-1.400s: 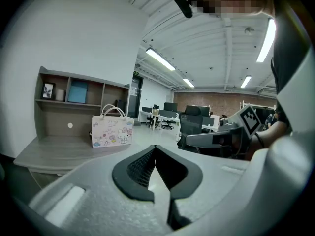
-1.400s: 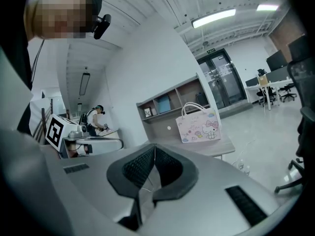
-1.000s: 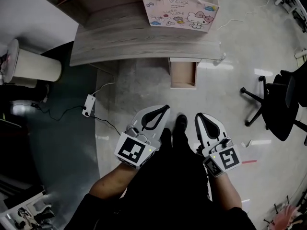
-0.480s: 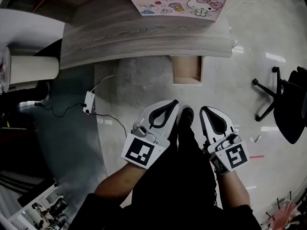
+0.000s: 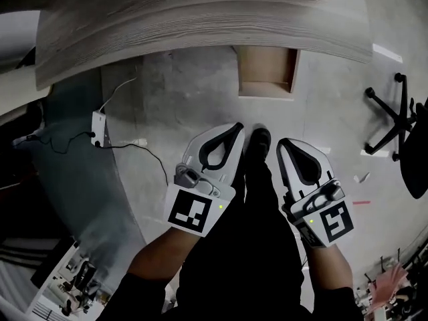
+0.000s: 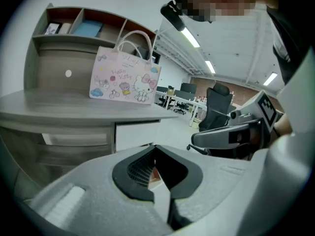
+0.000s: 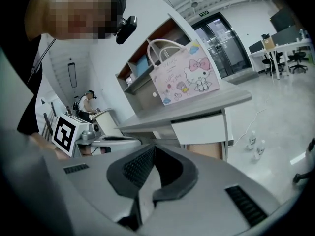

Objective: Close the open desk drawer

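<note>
Left gripper (image 5: 234, 131): jaws closed, empty. Open drawer (image 5: 265, 69): ahead, between both tips, sticking out from under desk (image 5: 200, 19) toward person; left tip seems slightly nearer. Right gripper (image 5: 285, 144): closed, empty, not touching drawer.

Bare floor (image 5: 200, 105) lies open before the drawer (image 5: 266, 72) — desk (image 5: 167, 25) hangs over it, chair (image 5: 416, 152) far right.

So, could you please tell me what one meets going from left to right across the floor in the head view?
Power strip → left gripper → black shoe → right gripper → office chair base.
</note>
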Motion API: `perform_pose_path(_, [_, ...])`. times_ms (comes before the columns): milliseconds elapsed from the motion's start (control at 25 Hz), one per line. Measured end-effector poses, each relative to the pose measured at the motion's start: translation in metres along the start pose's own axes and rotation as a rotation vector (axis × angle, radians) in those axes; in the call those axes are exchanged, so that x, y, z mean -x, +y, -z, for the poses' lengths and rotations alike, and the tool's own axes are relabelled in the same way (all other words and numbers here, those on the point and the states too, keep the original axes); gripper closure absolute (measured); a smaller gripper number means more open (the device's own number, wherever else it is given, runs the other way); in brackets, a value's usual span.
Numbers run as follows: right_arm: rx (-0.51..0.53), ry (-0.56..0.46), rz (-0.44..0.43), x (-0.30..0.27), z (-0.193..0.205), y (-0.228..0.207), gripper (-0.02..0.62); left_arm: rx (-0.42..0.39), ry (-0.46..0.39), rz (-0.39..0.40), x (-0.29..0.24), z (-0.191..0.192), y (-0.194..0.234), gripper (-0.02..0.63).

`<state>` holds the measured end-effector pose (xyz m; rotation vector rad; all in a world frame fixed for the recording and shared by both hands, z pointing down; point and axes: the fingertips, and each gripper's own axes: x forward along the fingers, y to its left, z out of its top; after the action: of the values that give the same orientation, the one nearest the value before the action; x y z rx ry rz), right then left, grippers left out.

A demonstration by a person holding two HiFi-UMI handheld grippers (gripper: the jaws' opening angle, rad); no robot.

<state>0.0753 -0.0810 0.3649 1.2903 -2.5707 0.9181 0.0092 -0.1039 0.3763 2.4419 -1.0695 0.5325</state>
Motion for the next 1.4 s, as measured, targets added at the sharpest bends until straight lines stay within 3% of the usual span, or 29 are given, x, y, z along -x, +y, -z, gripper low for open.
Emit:
perform_pose_path(120, [-0.028,0.029,0.005,-0.018,0.037,-0.018,0.581,0.021,0.023,-0.016,-0.016,0.041,0.017,0.598])
perform_pose_path(400, [-0.081,0.056,0.039,-0.062,0.102,-0.067,0.581,-0.014,0.085,0.011,-0.07,0.13,0.039,0.598])
perform_pose_path(640, [-0.138,0.106,0.048,-0.09,0.155,-0.102,0.581,0.035,0.094,-0.007,-0.1,0.173,0.054,0.598])
perform_pose_path(880, [-0.254,0.155,0.117,-0.106,0.202,-0.142,0.58,0.05,0.106,-0.037,-0.124,0.211,0.074,0.598])
perform_pose_path(1040, [-0.269,0.193,0.138,-0.108,0.223,-0.155,0.561,0.079,0.163,-0.043,-0.134,0.238,0.083,0.598])
perform_pose_path(1280, [-0.302,0.256,0.174,-0.109,0.249,-0.173,0.507,0.161,0.233,0.015,-0.141,0.262,0.073,0.595])
perform_pose_path(1320, [-0.321,0.262,0.181,-0.109,0.252,-0.175,0.492,0.182,0.247,0.03,-0.143,0.265,0.071,0.581])
perform_pose_path(1400, [-0.364,0.269,0.188,-0.111,0.257,-0.178,0.469,0.222,0.277,0.054,-0.146,0.271,0.067,0.483])
